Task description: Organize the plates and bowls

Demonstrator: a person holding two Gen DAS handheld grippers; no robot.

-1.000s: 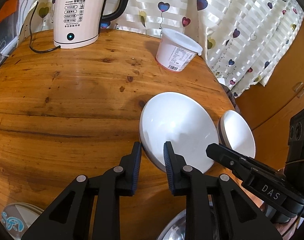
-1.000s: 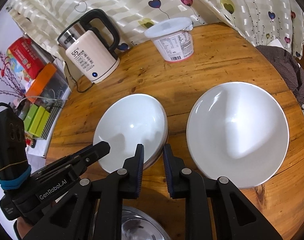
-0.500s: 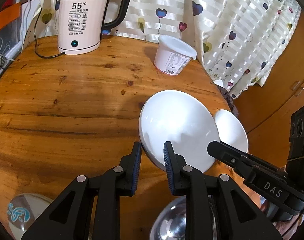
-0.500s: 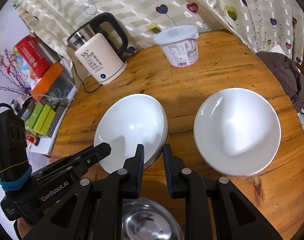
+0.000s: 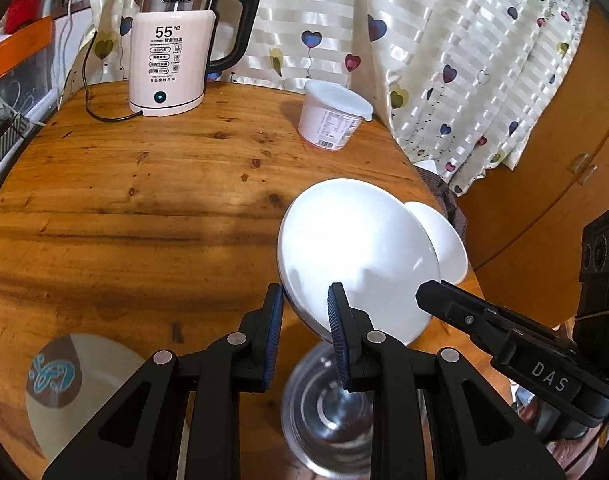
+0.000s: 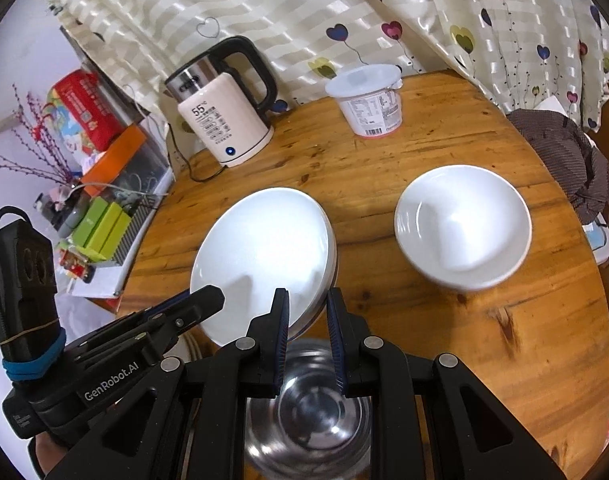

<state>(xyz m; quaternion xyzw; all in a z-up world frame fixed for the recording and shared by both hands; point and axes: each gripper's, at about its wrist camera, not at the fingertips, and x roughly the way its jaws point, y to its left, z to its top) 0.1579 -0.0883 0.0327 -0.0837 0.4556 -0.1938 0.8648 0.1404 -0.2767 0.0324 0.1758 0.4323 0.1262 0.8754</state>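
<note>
Both grippers grip the rim of a large white bowl (image 5: pixel 356 256), also in the right wrist view (image 6: pixel 260 256), and hold it tilted in the air. My left gripper (image 5: pixel 302 312) is shut on its near rim. My right gripper (image 6: pixel 306 316) is shut on its right rim. A steel bowl (image 6: pixel 308 412) sits on the table below it, also in the left wrist view (image 5: pixel 328 412). A second white bowl (image 6: pixel 462 226) rests on the round wooden table (image 6: pixel 424 160) to the right. A plate with a blue motif (image 5: pixel 76 384) lies at the near left.
An electric kettle (image 5: pixel 170 64) with its cord stands at the back of the table. A white lidded tub (image 5: pixel 332 114) stands to its right. A curtain (image 5: pixel 424 40) hangs behind. A shelf of boxes (image 6: pixel 100 228) stands off the table's left edge.
Both grippers have risen and pulled back with the large white bowl. The steel bowl and the patterned plate have come further into view below.
</note>
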